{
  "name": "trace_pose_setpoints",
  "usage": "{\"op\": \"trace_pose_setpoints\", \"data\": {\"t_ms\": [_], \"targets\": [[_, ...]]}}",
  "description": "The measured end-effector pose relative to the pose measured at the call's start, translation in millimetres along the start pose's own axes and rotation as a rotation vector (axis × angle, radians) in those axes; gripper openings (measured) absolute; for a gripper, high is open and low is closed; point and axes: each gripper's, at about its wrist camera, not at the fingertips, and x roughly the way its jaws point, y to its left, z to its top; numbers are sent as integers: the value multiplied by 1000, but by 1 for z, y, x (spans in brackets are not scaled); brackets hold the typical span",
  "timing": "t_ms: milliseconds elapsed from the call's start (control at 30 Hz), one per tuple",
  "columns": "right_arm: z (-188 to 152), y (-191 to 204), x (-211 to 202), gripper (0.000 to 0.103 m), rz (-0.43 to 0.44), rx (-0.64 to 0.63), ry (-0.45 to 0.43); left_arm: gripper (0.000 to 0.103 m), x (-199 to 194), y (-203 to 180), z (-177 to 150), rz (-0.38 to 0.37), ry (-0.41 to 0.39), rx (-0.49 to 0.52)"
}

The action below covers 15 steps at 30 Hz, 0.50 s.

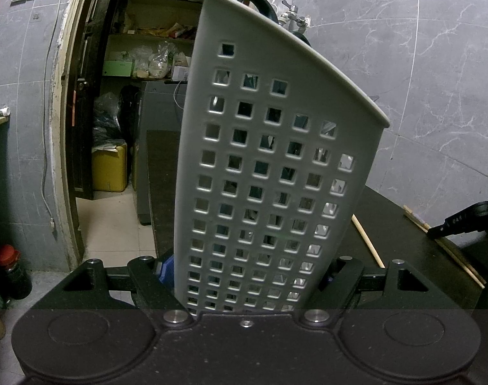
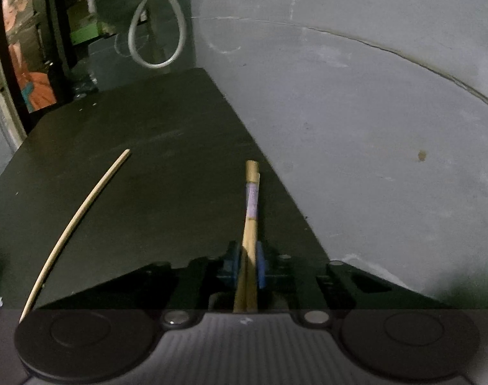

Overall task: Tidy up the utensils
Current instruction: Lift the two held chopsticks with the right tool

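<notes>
two hand-held grippers at work over a dark counter (image 2: 147, 160) set against a grey wall. left hand-held gripper (image 1: 244, 276) is clamped across the base of a tall grey perforated utensil holder (image 1: 266, 160), upright, open mouth at top. right hand-held gripper (image 2: 248, 268) is pinched narrow on a pair of chopsticks (image 2: 251, 211), their long axis running straight ahead along the fingers. one loose chopstick (image 2: 77, 221) lies on the counter to the left of that pair, nearer the right hand. likely next: tip the held pair toward the holder's mouth.
</notes>
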Motion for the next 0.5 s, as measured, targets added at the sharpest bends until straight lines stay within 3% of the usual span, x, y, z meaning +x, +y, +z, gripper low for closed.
{"op": "trace_pose_setpoints", "data": {"t_ms": [500], "targets": [[8, 13, -3, 13, 77, -88, 68, 79, 0, 0, 0, 0, 0, 0]]}}
